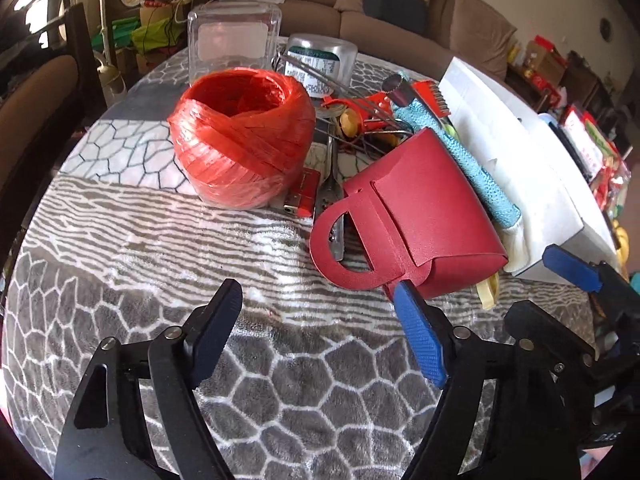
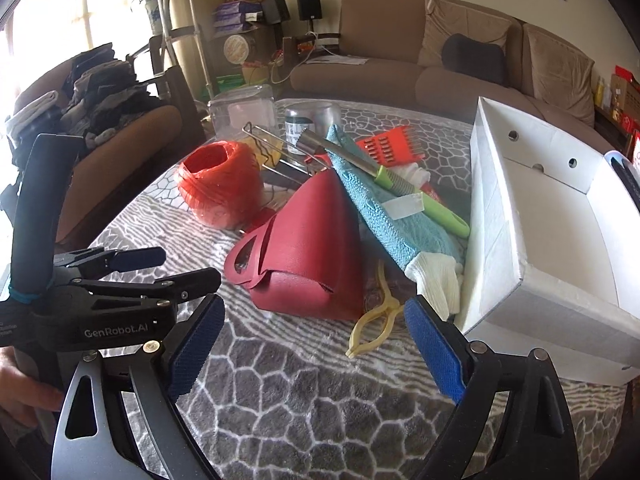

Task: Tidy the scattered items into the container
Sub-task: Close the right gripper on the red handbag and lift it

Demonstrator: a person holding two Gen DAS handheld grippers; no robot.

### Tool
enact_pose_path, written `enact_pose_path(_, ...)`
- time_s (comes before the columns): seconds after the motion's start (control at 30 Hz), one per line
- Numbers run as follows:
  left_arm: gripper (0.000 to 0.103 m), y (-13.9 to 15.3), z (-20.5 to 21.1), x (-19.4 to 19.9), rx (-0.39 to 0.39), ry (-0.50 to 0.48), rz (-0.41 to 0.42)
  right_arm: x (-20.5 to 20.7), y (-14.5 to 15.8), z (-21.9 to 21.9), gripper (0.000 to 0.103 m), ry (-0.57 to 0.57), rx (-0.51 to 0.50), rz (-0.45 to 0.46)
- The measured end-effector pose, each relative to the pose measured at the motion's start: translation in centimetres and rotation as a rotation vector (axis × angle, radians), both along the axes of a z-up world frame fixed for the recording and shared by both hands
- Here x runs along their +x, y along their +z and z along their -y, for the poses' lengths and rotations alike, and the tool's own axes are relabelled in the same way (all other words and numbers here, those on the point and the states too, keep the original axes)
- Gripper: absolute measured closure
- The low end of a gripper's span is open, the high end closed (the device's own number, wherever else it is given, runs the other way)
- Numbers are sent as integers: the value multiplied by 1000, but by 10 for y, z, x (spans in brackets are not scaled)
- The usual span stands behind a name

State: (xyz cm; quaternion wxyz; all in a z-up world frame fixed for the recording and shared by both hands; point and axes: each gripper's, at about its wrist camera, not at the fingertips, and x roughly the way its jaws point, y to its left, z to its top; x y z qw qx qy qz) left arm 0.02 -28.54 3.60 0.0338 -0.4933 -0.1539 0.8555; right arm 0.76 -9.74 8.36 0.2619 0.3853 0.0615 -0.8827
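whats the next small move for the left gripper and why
Probably ease the left gripper forward and close it on the red bag. Its jaws are open with nothing between them, the bag's handle loop lies just beyond its fingertips as the nearest item, and the white box beside the pile looks empty. The right gripper is open too.

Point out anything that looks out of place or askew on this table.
The white box is empty while the items lie heaped beside it: the red pouch is tipped on its side, and the blue towel leans against the box wall.
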Motion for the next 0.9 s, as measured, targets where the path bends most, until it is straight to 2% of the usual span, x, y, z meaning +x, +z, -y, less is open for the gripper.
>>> enact_pose_path(0.07,29,-10,4,-6,109,5,37,-7,-5,1,17,-3,-1,11)
enact_pose_path(0.1,29,-14,5,-8,129,15,47,-10,-7,2,17,-8,-3,15)
enact_pose_path(0.17,29,-15,4,-12,127,29,46,-15,-13,1,17,-27,-7,19)
enact_pose_path(0.27,28,-11,0,-15,82,30,14,-23,-23,-3,19,-56,-35,49)
enact_pose_path(0.3,28,-10,-2,-16,66,27,11,-27,-26,-5,25,-65,-44,61)
enact_pose_path(0.33,28,-10,-4,-17,60,26,15,-30,-29,-6,42,-68,-57,77)
enact_pose_path(0.37,28,-10,-5,-18,62,29,16,-33,-31,-7,45,-68,-78,95)
enact_pose_path(0.53,31,-14,1,-22,164,38,19,-41,-41,-12,43,-74,-171,174)
enact_pose_path(0.6,37,-15,6,-23,215,43,24,-42,-41,-14,43,-85,-191,187)
enact_pose_path(0.67,50,-15,8,-25,264,40,30,-42,-41,-15,43,-89,-204,198)
enact_pose_path(0.9,50,-1,9,-24,263,50,11,-41,-35,-22,49,-87,-264,220)
